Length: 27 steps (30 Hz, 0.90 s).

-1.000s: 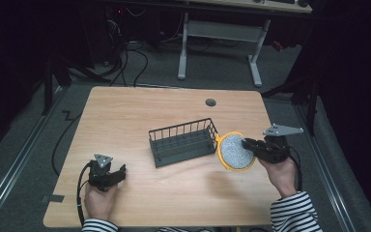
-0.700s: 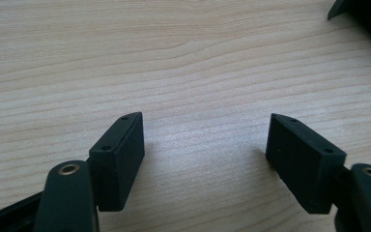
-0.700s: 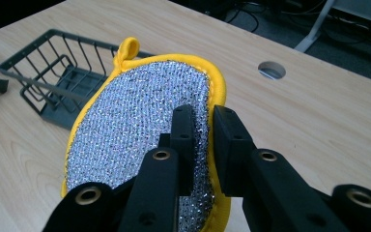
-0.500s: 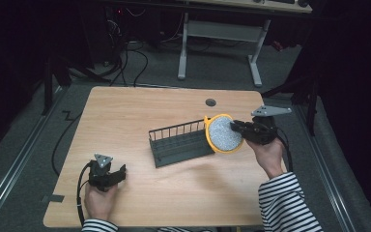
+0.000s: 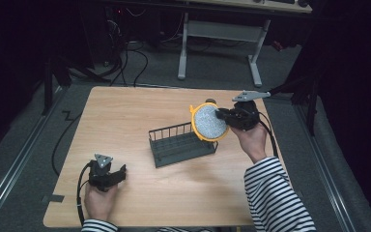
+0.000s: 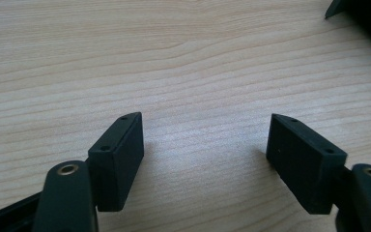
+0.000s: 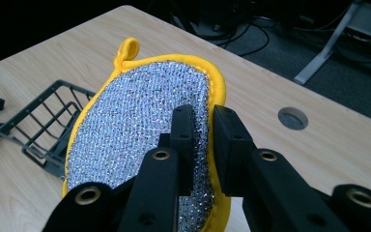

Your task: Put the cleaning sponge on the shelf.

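Observation:
A round scouring pad (image 5: 209, 122) with a silver mesh face and a yellow rim and loop hangs above the right end of the black wire rack (image 5: 181, 144). My right gripper (image 5: 221, 116) is shut on the pad's edge and holds it upright. In the right gripper view the pad (image 7: 140, 135) sits between the two black jaws, with the rack (image 7: 43, 128) below at left. My left gripper (image 5: 121, 172) rests on the table near the front left, open, with bare wood between its fingers (image 6: 118, 154).
The wooden table (image 5: 125, 116) has a round cable hole (image 7: 292, 118) near its far edge. Table legs and cables stand on the dark floor beyond. A cable (image 5: 79, 193) trails from the left gripper.
My right gripper has carried the pad up and to the left, from beside the rack's right end to above it. The left gripper has stayed put.

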Each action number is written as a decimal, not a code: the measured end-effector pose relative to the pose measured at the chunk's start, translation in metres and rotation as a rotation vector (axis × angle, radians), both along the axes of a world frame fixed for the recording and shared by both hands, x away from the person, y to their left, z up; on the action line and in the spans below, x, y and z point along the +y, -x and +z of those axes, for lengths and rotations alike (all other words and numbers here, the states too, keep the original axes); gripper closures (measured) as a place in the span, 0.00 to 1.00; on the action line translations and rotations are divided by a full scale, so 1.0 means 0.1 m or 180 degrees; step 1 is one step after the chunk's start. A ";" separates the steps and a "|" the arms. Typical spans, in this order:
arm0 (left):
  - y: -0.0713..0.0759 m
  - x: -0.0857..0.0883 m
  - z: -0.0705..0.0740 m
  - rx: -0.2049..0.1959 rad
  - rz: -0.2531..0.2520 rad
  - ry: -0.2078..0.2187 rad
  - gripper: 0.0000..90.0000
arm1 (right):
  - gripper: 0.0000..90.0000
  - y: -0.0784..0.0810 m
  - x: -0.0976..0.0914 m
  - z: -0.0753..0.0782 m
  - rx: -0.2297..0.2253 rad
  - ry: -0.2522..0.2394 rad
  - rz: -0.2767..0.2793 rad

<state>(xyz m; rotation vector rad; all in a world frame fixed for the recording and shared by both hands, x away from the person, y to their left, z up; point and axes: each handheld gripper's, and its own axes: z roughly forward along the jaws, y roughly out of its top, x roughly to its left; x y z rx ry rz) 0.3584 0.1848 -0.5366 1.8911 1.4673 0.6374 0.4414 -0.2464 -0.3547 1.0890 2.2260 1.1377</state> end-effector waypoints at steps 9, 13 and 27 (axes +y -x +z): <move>0.00 0.00 0.00 0.0003 -0.0015 -0.0007 0.33 | 0.89 -0.25 0.28 -0.17 0.0102 -0.0007 0.0066; 0.00 0.00 0.00 0.0003 -0.0016 -0.0006 0.33 | 0.88 -0.31 0.33 -0.26 0.0144 0.0012 0.0065; 0.00 0.00 0.00 0.0002 -0.0017 -0.0008 0.33 | 0.87 -0.35 0.31 -0.49 0.0125 0.0018 0.0079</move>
